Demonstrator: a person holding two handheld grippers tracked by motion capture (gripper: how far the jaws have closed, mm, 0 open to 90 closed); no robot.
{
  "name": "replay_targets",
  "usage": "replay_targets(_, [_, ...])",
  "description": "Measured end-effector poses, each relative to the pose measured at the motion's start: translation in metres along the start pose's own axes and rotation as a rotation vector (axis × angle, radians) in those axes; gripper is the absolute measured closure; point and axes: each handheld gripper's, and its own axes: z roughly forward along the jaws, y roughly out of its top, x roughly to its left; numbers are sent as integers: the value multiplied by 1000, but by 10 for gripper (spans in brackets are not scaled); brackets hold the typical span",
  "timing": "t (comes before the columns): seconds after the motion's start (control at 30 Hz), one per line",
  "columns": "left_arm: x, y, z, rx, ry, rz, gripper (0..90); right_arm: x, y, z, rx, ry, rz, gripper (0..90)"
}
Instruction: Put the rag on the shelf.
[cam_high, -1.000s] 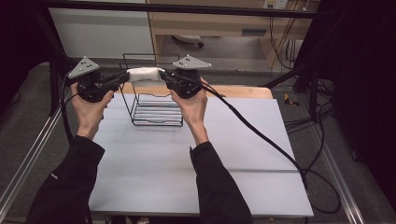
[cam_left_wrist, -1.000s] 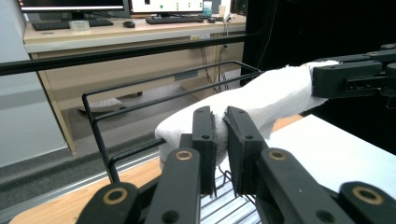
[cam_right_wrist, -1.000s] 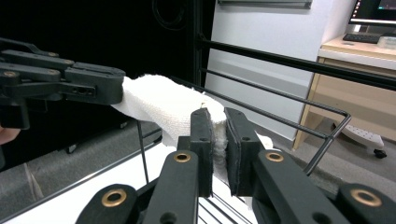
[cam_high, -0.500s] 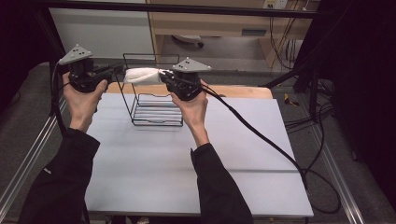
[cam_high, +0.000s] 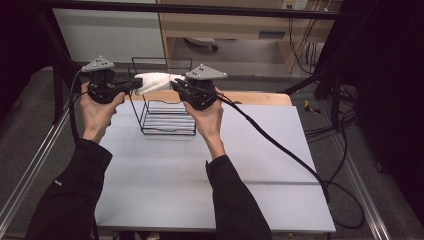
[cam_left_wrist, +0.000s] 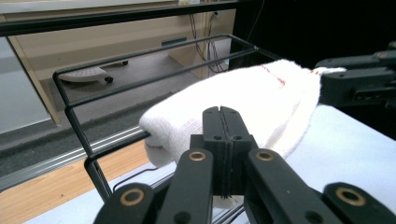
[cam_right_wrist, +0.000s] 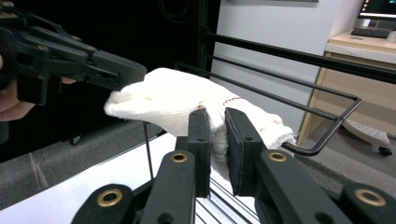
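A white folded towel (cam_high: 154, 80) hangs stretched between my two grippers, just above the top of a black wire rack (cam_high: 167, 131). My left gripper (cam_high: 136, 85) is shut on the towel's left end; its jaws (cam_left_wrist: 223, 116) are pressed flat together against the cloth (cam_left_wrist: 243, 93). At the other end my right gripper (cam_high: 176, 84) is shut on the towel, with cloth (cam_right_wrist: 177, 100) bunched between its jaws (cam_right_wrist: 215, 116). The left gripper (cam_right_wrist: 126, 72) meets the towel's far corner in the right gripper view. The rack's top wires (cam_left_wrist: 140, 55) run behind the towel.
The rack stands at the back of a white table (cam_high: 200, 175), next to a wooden strip along its far edge (cam_high: 260, 97). The right gripper's cable (cam_high: 280, 145) trails across the table to the right. Beyond the table are a floor and a wooden desk.
My left gripper rose and swung left half a second ago, then came back right and a little lower. The right gripper has hardly moved. The towel stays held between both.
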Motion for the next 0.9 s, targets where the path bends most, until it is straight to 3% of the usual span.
replay_targets(0.37, [-1,-8,3,13,6,23,898,0,7,-4,-19,26,20,676])
replay_targets(0.53, [-1,-11,5,16,7,29,898,0,13,-5,-27,28,10,677])
replay_targets(0.63, [0,-13,6,26,7,31,898,-2,17,-6,-41,42,35,697])
replay_targets(0.7, [0,-15,8,31,9,34,898,-2,20,-7,-32,34,27,708])
replay_targets(0.9, [0,-21,12,41,11,32,898,3,15,0,38,55,20,890])
